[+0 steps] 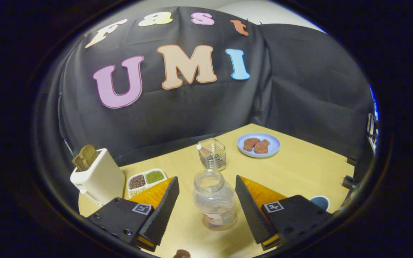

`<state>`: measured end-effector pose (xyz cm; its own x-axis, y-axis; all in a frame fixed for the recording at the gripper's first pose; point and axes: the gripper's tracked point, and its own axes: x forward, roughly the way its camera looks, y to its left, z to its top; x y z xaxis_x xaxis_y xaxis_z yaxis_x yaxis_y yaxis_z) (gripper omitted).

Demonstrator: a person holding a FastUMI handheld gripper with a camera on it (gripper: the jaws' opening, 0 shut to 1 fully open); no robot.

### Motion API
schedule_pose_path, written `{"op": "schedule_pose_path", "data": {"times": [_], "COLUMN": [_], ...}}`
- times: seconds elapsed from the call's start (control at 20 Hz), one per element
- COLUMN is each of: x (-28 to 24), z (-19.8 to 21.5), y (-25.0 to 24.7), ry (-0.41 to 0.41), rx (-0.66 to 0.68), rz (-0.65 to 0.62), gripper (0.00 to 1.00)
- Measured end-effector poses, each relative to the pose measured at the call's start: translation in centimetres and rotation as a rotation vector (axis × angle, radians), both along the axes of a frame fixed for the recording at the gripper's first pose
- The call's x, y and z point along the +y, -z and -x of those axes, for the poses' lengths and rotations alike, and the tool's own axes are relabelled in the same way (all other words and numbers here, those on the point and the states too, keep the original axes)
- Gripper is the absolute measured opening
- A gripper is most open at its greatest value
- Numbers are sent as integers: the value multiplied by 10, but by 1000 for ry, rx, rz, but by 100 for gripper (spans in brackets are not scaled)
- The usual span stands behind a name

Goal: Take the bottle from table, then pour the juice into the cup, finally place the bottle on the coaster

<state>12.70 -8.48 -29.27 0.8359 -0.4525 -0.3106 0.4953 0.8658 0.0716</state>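
Observation:
A clear plastic bottle (214, 200) with no cap stands upright on the wooden table (299, 172), right between my two fingers. Gaps show on both sides of it, so neither finger touches it. My gripper (206, 179) is open around the bottle. Just beyond the bottle stands a clear square glass cup (212, 154). A dark round coaster (319, 202) with a pale rim lies on the table to the right, partly hidden behind my right finger (249, 200).
A white toaster (97, 176) with toast in its slot stands at the left. Beside it is a white divided dish (145, 180) of grains. A pale blue plate (259, 144) with brown food pieces sits at the back right. The black cloth wall closes the back.

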Motion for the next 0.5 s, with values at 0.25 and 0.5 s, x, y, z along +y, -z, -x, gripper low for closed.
{"op": "schedule_pose_path", "data": {"times": [0.25,0.5], "x": [8,24], "z": [5,6], "y": [-69,-160], "ry": [-61,-152], "rx": [-100,-224], "rz": [20,19], "gripper": [96,96]}}
